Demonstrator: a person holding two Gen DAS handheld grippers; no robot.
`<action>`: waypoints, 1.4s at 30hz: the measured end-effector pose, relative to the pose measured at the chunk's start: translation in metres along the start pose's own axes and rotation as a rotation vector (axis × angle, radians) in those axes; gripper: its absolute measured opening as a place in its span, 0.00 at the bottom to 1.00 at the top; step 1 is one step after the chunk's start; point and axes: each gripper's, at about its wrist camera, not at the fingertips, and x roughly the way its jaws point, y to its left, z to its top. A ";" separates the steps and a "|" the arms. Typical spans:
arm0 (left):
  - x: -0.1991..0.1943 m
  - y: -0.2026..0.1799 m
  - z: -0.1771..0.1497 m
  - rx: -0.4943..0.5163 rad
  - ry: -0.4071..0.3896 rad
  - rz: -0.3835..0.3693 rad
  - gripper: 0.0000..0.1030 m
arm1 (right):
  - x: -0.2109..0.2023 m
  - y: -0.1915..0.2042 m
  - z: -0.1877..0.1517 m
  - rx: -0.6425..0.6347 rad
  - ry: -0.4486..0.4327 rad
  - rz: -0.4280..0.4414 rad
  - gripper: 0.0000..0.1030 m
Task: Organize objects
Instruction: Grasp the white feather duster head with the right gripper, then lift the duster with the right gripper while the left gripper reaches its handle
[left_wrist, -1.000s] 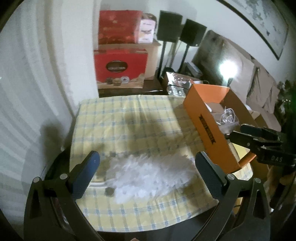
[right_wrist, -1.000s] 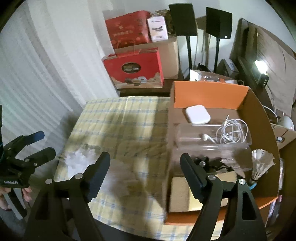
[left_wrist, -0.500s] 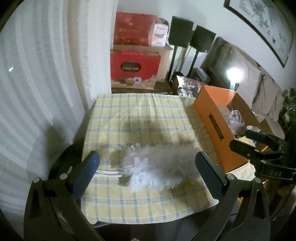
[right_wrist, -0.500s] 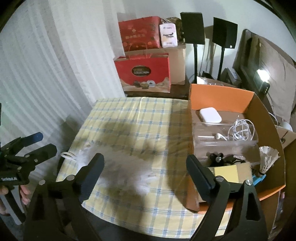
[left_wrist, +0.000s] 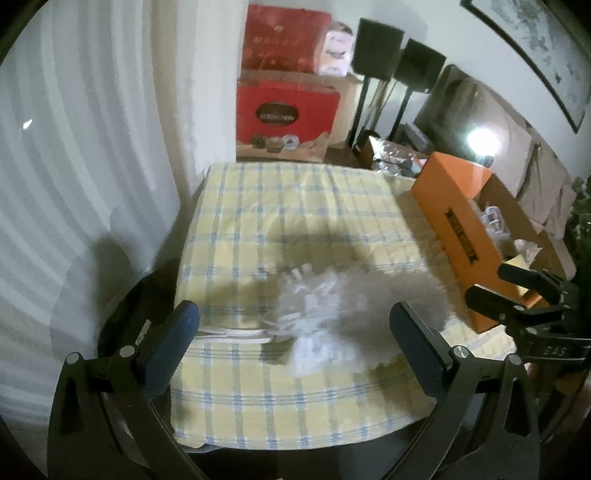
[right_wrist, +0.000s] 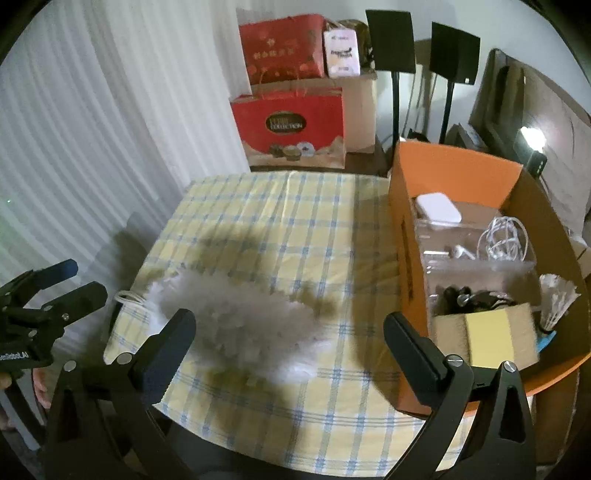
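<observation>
we hover both grippers over the table (right_wrist: 280, 206). a white feather duster (right_wrist: 240, 325) lies along its near edge, handle toward the near left corner. the orange box (right_wrist: 454, 162) at the right edge already holds earphones, a case and a shuttlecock. our right gripper (right_wrist: 288, 343) is opening, nothing between its jaws; our left gripper (left_wrist: 293, 339) stands spread and empty. we judge the duster is next: lower, pinch it, carry it to the box.
</observation>
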 end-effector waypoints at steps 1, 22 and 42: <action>0.007 0.006 -0.001 -0.007 0.008 0.006 1.00 | 0.004 0.000 -0.001 -0.002 0.007 0.001 1.00; 0.075 0.003 -0.023 0.010 0.085 -0.147 0.42 | 0.077 -0.001 -0.025 0.031 0.073 0.072 0.58; 0.023 -0.039 0.031 0.024 -0.027 -0.208 0.00 | 0.017 -0.008 0.001 0.033 -0.016 0.189 0.08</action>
